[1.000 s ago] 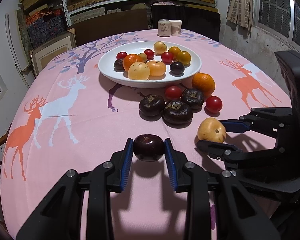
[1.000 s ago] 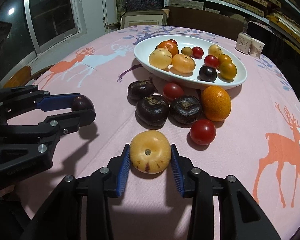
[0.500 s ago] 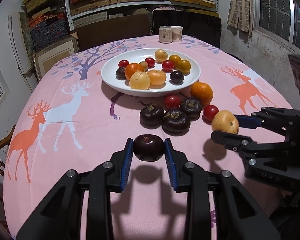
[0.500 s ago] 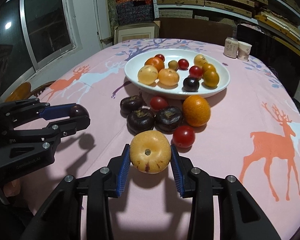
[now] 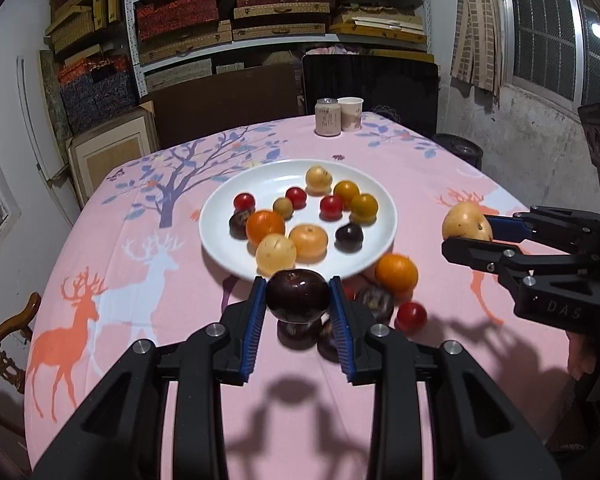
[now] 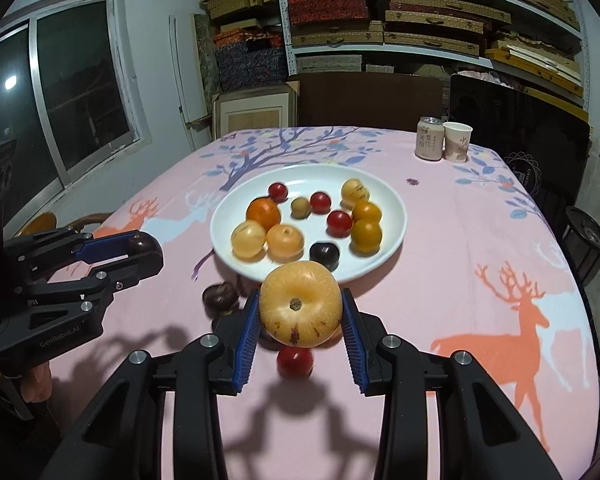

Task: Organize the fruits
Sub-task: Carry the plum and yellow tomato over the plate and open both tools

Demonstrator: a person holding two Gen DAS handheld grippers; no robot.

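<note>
Two fruits are held aloft: a dark purple fruit (image 5: 297,295) is clamped in the left gripper (image 5: 298,312), and a yellow fruit (image 6: 300,310) is clamped in the right gripper (image 6: 300,320), both short of the white plate (image 6: 396,200). Risk noted: fruits already plated may be knocked off the crowded plate at release, or round skins may slip from the pads.

your right tongs (image 6: 299,317) pinch a pale yellow fruit (image 6: 300,304) between the blue pads, held above the pink desk (image 6: 480,264). a red cherry tomato (image 6: 295,361) lies just below it. beyond sits the white plate (image 6: 392,200) of mixed fruits. at left, your left tongs (image 6: 142,249) clamp a dark plum (image 6: 142,245).
</note>
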